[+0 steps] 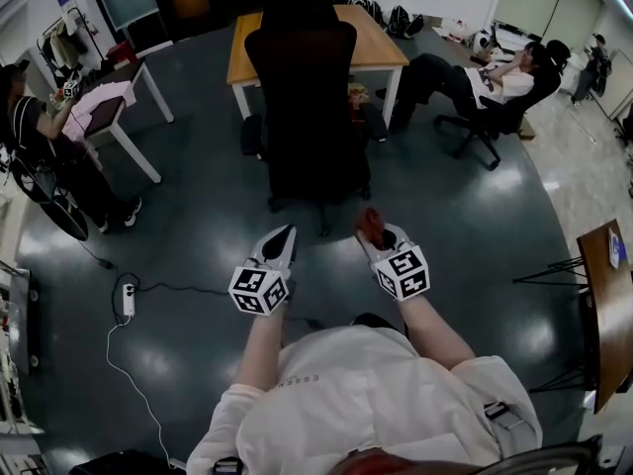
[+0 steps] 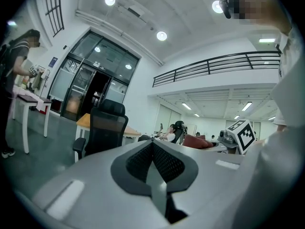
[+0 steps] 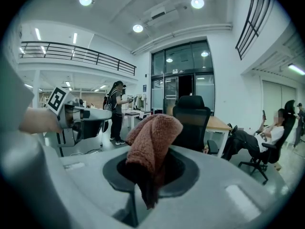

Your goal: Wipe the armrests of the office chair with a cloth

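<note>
Standing behind the one black office chair (image 1: 302, 97), the person holds both grippers short of its tall back, which hides the seat; the left gripper (image 1: 280, 237) has its jaws pressed together on nothing; the right gripper (image 1: 379, 234) is clamped on one reddish-brown cloth (image 3: 152, 137) that bunches above the jaws; two armrests (image 1: 251, 135) stick out either side, untouched; beyond stands one wooden table (image 1: 376, 47); a seated person (image 1: 490, 82) is at right, a standing person (image 1: 40, 137) at left; one power strip (image 1: 129, 300) lies on the floor

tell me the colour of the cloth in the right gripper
Rusty reddish-brown cloth, clearest in the right gripper view.
</note>
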Action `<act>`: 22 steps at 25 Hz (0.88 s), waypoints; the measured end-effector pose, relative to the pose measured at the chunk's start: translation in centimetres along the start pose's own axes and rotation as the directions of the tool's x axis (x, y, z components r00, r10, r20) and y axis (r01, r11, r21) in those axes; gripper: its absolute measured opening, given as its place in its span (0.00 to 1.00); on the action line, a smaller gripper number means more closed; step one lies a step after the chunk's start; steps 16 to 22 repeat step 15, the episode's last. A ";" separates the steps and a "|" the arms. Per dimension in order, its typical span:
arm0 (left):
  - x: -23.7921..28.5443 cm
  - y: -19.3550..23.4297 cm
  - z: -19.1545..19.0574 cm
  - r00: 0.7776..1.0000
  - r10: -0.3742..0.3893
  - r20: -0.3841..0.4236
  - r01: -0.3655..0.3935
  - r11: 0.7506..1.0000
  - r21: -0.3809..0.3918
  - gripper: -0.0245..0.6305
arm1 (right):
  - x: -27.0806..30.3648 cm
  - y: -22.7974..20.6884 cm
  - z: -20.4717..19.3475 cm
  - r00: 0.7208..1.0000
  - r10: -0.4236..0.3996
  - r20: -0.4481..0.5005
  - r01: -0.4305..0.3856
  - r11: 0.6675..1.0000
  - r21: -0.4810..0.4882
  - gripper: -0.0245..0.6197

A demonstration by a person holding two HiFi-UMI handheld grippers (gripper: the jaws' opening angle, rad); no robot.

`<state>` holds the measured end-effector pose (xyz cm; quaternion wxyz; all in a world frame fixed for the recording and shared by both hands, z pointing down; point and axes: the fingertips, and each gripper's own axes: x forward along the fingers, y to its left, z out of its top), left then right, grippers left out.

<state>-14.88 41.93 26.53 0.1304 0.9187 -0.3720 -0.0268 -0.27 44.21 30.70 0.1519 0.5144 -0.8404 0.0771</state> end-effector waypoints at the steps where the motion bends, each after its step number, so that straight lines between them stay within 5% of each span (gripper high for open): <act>1: -0.1 0.0 0.0 1.000 -0.001 0.003 0.001 1.000 -0.002 0.06 | 0.0 0.1 0.0 1.000 -0.002 -0.002 0.002 1.000 -0.001 0.12; 22: -0.3 0.7 -0.8 0.999 -0.031 -0.017 0.031 0.999 -0.023 0.06 | 0.2 0.8 -0.5 0.999 -0.033 -0.033 0.033 0.999 -0.005 0.12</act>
